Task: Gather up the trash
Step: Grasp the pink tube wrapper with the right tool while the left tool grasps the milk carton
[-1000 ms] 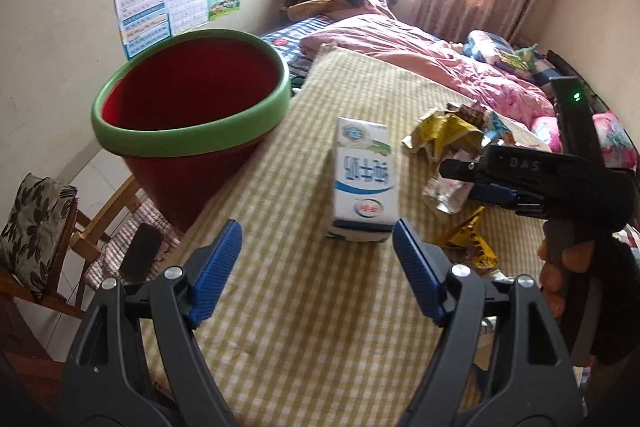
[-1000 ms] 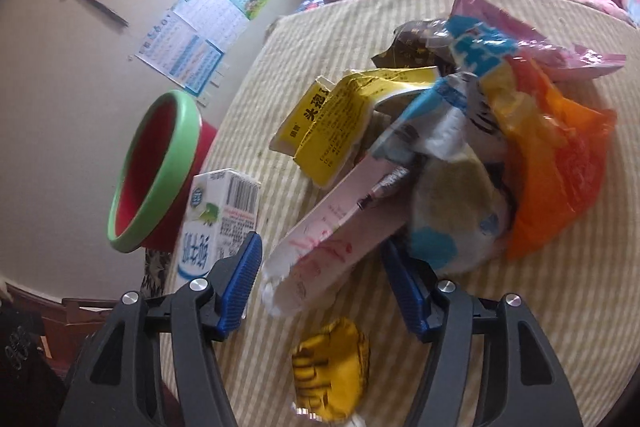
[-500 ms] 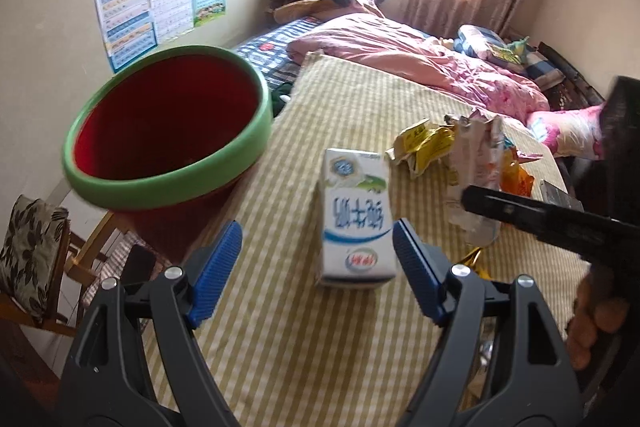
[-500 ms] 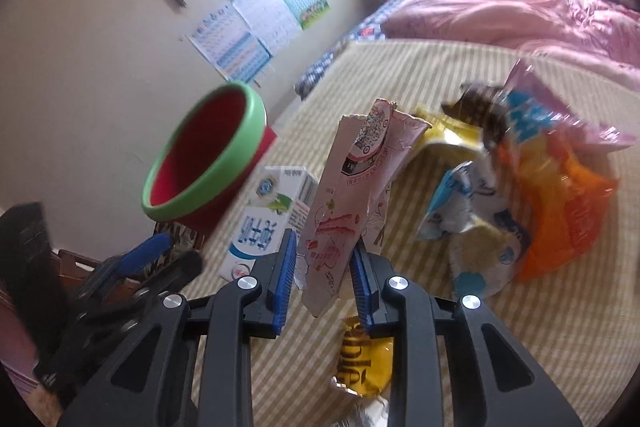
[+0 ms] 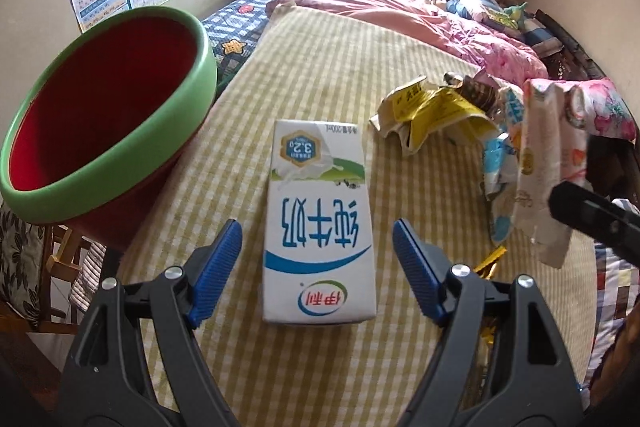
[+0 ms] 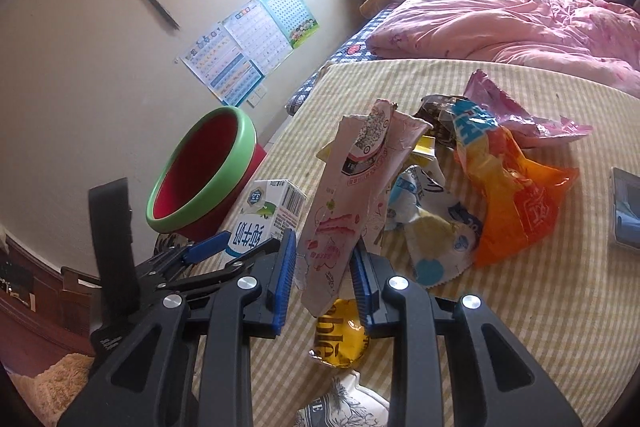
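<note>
Right gripper pinches the torn pink wrapper, lifted clear of the table, right of the red bin. It looks light and floppy, so the low grip suits it. Left gripper hangs spread around the milk carton beside that bin: stiff-sided, possibly empty; squeeze its long sides.

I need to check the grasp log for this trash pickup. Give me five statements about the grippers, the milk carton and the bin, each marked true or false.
1. The right gripper is shut on the pink wrapper. True.
2. The left gripper is clamped on the milk carton. False: it is open, with the carton lying between its fingers.
3. The red bin holds trash. False: no trash shows inside.
4. The carton lies flat on the checked cloth. True.
5. The orange bag is in the bin. False: it lies on the cloth.
</note>
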Motion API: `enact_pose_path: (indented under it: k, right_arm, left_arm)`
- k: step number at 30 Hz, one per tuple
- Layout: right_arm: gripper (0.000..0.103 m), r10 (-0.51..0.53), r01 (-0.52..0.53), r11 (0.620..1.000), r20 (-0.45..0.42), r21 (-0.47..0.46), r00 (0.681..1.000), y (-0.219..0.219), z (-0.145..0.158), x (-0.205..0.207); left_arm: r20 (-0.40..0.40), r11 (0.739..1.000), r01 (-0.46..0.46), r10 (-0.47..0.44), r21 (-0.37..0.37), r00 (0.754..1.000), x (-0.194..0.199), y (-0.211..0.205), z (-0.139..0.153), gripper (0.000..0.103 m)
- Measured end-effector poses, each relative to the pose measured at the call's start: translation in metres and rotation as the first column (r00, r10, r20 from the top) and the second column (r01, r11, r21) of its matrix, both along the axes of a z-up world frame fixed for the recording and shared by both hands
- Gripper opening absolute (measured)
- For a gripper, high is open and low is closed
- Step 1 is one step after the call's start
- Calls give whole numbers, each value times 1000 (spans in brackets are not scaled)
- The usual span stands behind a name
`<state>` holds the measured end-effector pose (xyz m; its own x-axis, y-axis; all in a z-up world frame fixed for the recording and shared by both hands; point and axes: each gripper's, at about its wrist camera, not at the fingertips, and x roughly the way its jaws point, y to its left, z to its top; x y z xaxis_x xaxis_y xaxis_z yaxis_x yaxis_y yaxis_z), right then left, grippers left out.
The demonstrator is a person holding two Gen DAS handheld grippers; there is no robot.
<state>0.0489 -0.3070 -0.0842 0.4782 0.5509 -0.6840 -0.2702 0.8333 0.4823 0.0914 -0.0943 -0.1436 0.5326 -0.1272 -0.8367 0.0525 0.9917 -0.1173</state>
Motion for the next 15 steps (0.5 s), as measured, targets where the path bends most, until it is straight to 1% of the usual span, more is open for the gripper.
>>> enact_pose_path:
  k: [2,3,7,15]
  right_arm:
    - [27,4,-4,1000,0,1,1000,0,1,1]
    - [27,5,-5,1000,1,2,1000,1,1,0]
    - [27,19,-19,1000,13,0,1000,3,4,-1]
    - [27,45,-45,999,23,-2,999,9,3,2]
  left_arm:
    - [-11,1000,-8,8,-7,1000,-1,1,-3,62]
    - [-17,1000,-12,12,-11,1000,-2,3,-4,53]
    - [-6,1000,-20,19,-15,1000,-7,6,-2,52]
    - [55,1000,-23,23,-3,998,-22,7,14,52]
